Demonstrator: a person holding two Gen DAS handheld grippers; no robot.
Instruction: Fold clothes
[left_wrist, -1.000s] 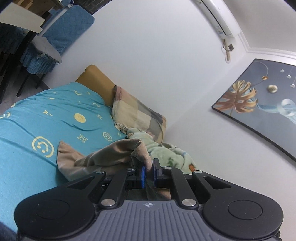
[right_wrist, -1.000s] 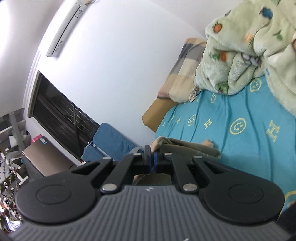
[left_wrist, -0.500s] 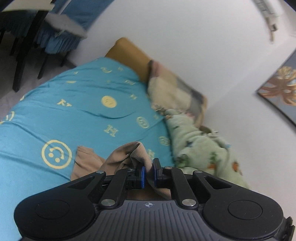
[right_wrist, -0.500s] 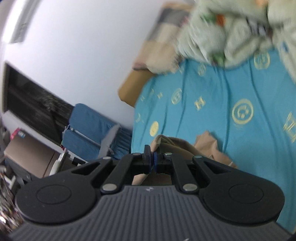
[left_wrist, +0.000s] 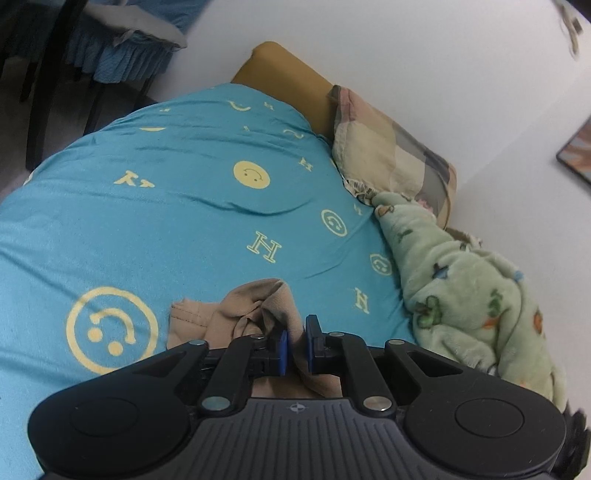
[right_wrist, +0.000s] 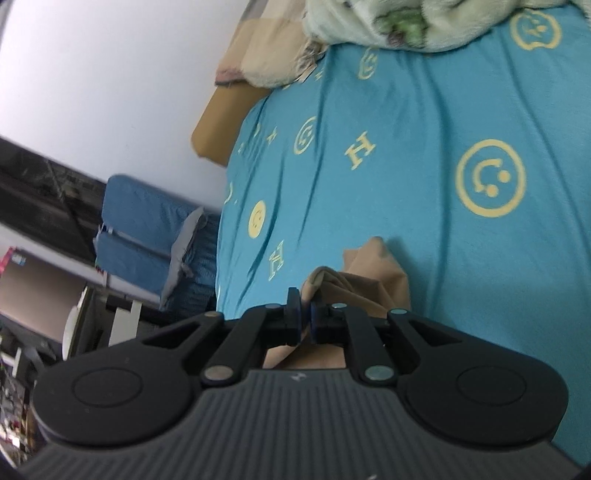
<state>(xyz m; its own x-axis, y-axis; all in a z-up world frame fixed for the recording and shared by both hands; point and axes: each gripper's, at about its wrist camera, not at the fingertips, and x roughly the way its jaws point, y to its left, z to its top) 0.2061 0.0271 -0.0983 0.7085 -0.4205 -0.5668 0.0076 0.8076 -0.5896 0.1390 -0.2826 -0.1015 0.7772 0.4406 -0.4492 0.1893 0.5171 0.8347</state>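
Note:
A tan garment (left_wrist: 229, 314) lies bunched on the teal bed sheet (left_wrist: 184, 221), low against the mattress. My left gripper (left_wrist: 295, 332) is shut on a fold of it, and cloth runs down between the blue pads. In the right wrist view the same tan garment (right_wrist: 369, 273) spreads on the sheet (right_wrist: 406, 129) just ahead of my right gripper (right_wrist: 304, 306). That gripper's jaws are opening: a narrow gap shows between the pads, with a rolled edge of the garment still lying in it.
A fluffy green blanket (left_wrist: 461, 288) is heaped along the wall side of the bed, beside a checked pillow (left_wrist: 388, 147) and an ochre cushion (left_wrist: 280, 70). Blue-covered chairs (right_wrist: 140, 229) stand past the bed's far edge. Bare sheet stretches ahead of both grippers.
Both grippers have come down toward the bed with the garment, which now rests on the sheet. The right gripper's pads, pressed together before, have parted slightly.

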